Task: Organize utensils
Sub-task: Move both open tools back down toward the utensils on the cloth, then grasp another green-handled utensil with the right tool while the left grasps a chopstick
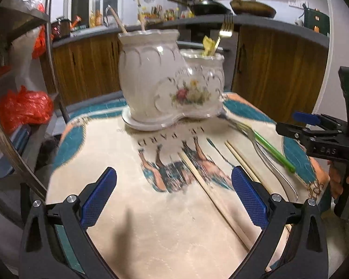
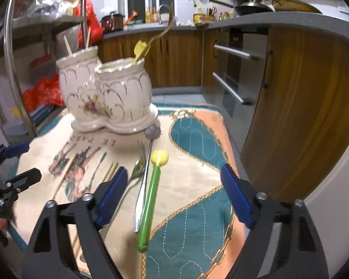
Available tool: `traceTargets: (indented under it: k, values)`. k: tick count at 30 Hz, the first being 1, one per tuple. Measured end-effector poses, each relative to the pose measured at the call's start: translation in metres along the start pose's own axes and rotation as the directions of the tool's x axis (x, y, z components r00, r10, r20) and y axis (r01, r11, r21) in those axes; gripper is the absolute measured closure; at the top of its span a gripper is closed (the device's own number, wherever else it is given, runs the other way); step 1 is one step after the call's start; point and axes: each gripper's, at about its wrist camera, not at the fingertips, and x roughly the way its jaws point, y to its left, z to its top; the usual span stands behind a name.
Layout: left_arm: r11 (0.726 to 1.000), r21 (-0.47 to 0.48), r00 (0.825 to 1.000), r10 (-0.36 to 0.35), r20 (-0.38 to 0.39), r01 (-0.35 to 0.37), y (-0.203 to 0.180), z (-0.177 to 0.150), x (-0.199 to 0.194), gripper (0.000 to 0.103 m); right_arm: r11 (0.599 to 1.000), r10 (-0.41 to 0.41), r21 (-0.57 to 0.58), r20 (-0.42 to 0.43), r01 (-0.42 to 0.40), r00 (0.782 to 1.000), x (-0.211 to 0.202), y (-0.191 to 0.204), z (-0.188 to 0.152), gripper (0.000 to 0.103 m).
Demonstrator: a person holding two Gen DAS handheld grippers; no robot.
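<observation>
Left wrist view shows the left claw [image 1: 173, 200] spread wide and empty over a printed cloth [image 1: 132, 209] on the bench, a lone wooden chopstick [image 1: 211, 195] lying between its fingers. Light, stiff and thin, it looks best pinched near mid-length. Behind stands the two-cup ceramic holder [image 1: 165, 81], heavy-looking and breakable, already holding chopsticks and a gold fork [image 1: 225, 29]. Further right lie a chopstick pair [image 1: 242, 160], a steel fork [image 2: 137, 165], a slick steel utensil [image 2: 143, 190] and a green-handled yellow spoon [image 2: 151, 197], which the right claw [image 2: 174, 195], also agape and empty, straddles; the round green handle may roll.
</observation>
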Motion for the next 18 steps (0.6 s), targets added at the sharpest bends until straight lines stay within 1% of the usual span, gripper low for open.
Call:
traceTargets:
  k: [2,4,6,7,8,9,10,11,12,13,16,18]
  values:
    - [1.0,-0.006,0.999,-0.026,-0.03,0.026,-0.002,-0.002,0.004,0.006,1.0,0.01,-0.002,-0.029,-0.01,1.0,0.005,-0.001,-0.002,0.032]
    - [0.999,-0.005,0.998,-0.045,-0.045,0.044,-0.005,-0.003,0.005,0.007,1.0,0.025,0.0,-0.05,-0.025,0.998,0.009,0.0,-0.003,0.036]
    - [0.998,0.022,0.997,-0.056,-0.061,0.058,-0.01,-0.004,0.006,0.015,0.999,0.041,-0.004,-0.073,-0.042,0.996,0.013,0.001,-0.004,0.044]
    - [0.997,0.036,0.996,-0.06,-0.071,0.063,-0.013,-0.005,0.007,0.021,0.999,0.048,-0.006,-0.083,-0.049,0.995,0.015,0.002,-0.005,0.046]
    - [0.995,0.049,0.993,-0.082,-0.086,0.086,-0.016,-0.006,0.008,0.027,0.999,0.052,-0.006,-0.088,-0.053,0.995,0.016,0.003,-0.005,0.05]
    - [0.993,0.051,0.99,-0.099,-0.097,0.104,-0.018,-0.007,0.009,0.032,0.998,0.056,-0.005,-0.093,-0.057,0.994,0.017,0.003,-0.005,0.052]
    - [0.992,0.053,0.988,-0.11,-0.107,0.116,-0.02,-0.008,0.01,0.039,0.998,0.059,-0.003,-0.097,-0.059,0.994,0.018,0.004,-0.006,0.054]
    - [0.99,0.056,0.985,-0.123,-0.12,0.131,-0.022,-0.009,0.011,0.044,0.998,0.062,0.002,-0.101,-0.062,0.993,0.019,0.004,-0.006,0.055]
    - [0.989,0.059,0.984,-0.127,-0.127,0.135,-0.024,-0.009,0.011,0.046,0.998,0.066,0.005,-0.105,-0.066,0.992,0.02,0.004,-0.006,0.058]
    - [0.988,0.067,0.981,-0.13,-0.141,0.14,-0.026,-0.01,0.012,0.052,0.998,0.069,0.006,-0.108,-0.069,0.992,0.021,0.004,-0.006,0.059]
    - [0.985,0.079,0.975,-0.139,-0.172,0.155,-0.032,-0.014,0.015,0.064,0.997,0.073,-0.006,-0.12,-0.074,0.99,0.024,0.008,-0.007,0.065]
    - [0.983,0.089,0.975,-0.141,-0.173,0.158,-0.034,-0.015,0.015,0.065,0.997,0.071,-0.008,-0.128,-0.073,0.989,0.026,0.009,-0.008,0.067]
